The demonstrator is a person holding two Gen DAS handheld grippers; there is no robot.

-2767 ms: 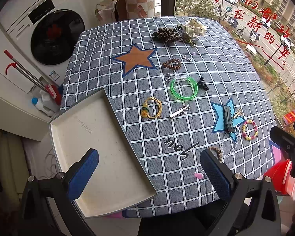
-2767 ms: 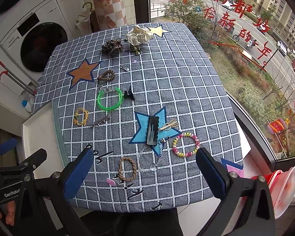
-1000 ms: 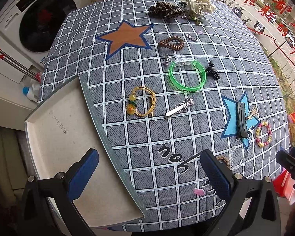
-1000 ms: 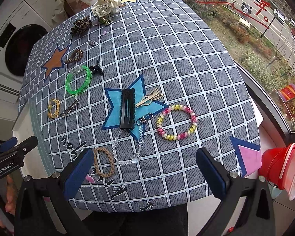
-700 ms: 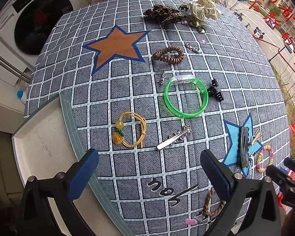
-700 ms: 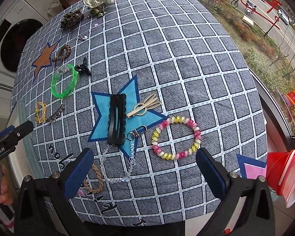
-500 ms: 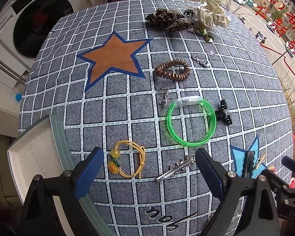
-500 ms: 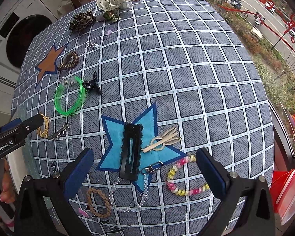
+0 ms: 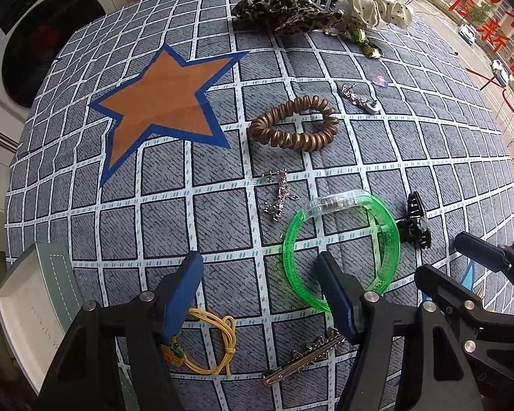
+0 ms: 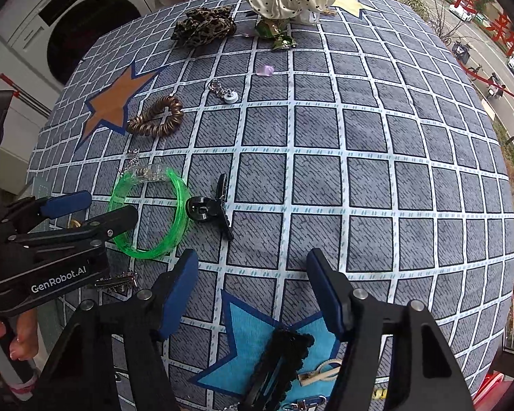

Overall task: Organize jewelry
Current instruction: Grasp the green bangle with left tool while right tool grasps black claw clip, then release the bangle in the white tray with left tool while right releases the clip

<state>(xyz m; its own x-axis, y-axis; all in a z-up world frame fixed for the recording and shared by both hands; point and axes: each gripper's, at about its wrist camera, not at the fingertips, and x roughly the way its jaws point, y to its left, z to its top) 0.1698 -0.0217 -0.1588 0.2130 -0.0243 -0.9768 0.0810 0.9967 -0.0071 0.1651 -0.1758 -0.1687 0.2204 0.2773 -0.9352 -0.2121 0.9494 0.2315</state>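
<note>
Two tools are hovering over the counter (image 9: 325, 171), which is wearing a grey checked cloth. The left tool (image 9: 257, 291) is pointing down near the counter's left edge, its jaws standing apart and grasping nothing after having just been narrowing; bare cloth is showing between its blue fingertips (image 9: 185, 287), and the right one is overlapping the near rim of the green bangle (image 9: 342, 250), though whether it is touching I cannot tell. The right tool (image 10: 253, 287) is likewise released, its jaws having just been closing in, with only cloth between them. A black claw clip (image 10: 209, 209) is lying just beside the bangle's right side. Below the left tool, a yellow cord bracelet (image 9: 212, 346) and a silver spiked hair clip (image 9: 301, 363) are lying toward the near edge, the bracelet partly hidden by the left finger. A small silver chain piece (image 9: 279, 198) is sitting just beyond the bangle, and farther on a brown spiral hair tie (image 9: 293, 128) is resting beside the orange star (image 9: 161, 102). At the far edge a leopard-print scrunchie (image 9: 284, 10) and a cream dotted scrunchie (image 9: 377, 0) are lying close together. A black scalloped barrette (image 10: 277, 366) is lying on the blue star (image 10: 253, 346) under the right tool. A pale tray (image 9: 31, 311) is sticking out at the counter's left edge.
</note>
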